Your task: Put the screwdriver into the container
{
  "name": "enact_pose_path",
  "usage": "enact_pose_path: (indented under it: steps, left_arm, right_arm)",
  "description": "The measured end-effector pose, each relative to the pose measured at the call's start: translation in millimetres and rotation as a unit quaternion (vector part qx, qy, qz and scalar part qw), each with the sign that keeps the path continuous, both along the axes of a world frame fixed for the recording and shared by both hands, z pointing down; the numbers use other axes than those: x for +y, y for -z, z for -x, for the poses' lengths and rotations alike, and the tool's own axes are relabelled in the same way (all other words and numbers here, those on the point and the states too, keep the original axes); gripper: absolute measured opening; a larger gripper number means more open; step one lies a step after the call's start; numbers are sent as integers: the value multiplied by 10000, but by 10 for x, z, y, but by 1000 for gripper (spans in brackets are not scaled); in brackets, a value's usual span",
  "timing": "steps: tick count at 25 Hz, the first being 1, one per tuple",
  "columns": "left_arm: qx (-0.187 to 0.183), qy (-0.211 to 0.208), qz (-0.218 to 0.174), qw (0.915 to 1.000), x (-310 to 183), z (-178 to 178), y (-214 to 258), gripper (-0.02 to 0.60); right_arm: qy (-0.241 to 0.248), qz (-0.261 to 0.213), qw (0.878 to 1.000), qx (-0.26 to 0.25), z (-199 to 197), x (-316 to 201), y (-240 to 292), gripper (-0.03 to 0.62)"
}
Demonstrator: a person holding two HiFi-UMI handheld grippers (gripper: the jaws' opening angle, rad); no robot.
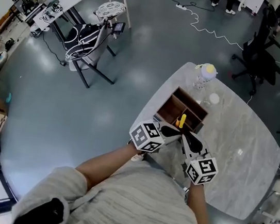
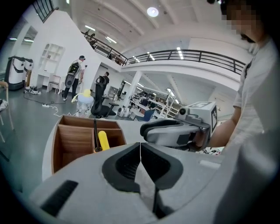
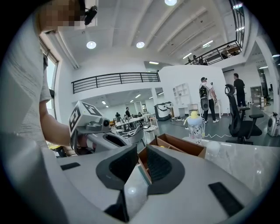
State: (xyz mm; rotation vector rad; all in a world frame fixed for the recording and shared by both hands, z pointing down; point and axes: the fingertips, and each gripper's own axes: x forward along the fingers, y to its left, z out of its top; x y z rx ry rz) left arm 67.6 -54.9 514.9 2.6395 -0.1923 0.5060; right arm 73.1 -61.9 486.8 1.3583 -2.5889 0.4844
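Observation:
A screwdriver with a yellow handle (image 1: 182,121) stands upright in the brown wooden container (image 1: 167,109) on the marble table. In the left gripper view its yellow handle (image 2: 103,140) and dark shaft lean against a divider of the container (image 2: 72,141). My left gripper (image 1: 172,133) hangs just short of the container's near side, its jaws pressed together and empty (image 2: 140,151). My right gripper (image 1: 192,141) is beside it on the right, its jaws a little apart with nothing between them (image 3: 142,164). The container's rim (image 3: 183,146) shows beyond them.
A baby bottle with a yellow top (image 1: 205,74) and a small clear cup (image 1: 213,99) stand on the table (image 1: 243,150) behind the container. A black office chair (image 1: 258,53) is beyond the table's far edge. A cable runs across the floor.

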Motion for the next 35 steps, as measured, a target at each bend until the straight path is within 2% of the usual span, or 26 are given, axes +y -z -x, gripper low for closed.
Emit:
enact_pose_path:
  steps: [4,8,11,16,25,35]
  left_arm:
    - [571,95,-226,9981,-16,44,194,17]
    - [1218,238,-479,9911,-39,110,396,17]
    - [1464,262,-676,9866,-18,120,520,17]
    - [1515,234,-816,9848,-4,70,569,17]
    - [1461,106,-878,9853,29,-36,612,17]
    - [1457,132,-899,9851,49,-59,642,17]
  right_arm:
    - [99,-201,9997,-95,8,16,145,64]
    - [135,-263,9993,-230,-13,46,232,63]
    - [169,-292,9989,-327,-43,92,306,48]
    - [169,-304,9985,-432,-96,158,357,12]
    - [414,-341,9979,-362,-44,207,416,11]
    - [439,-330,9975,-442,-96,234,430,11]
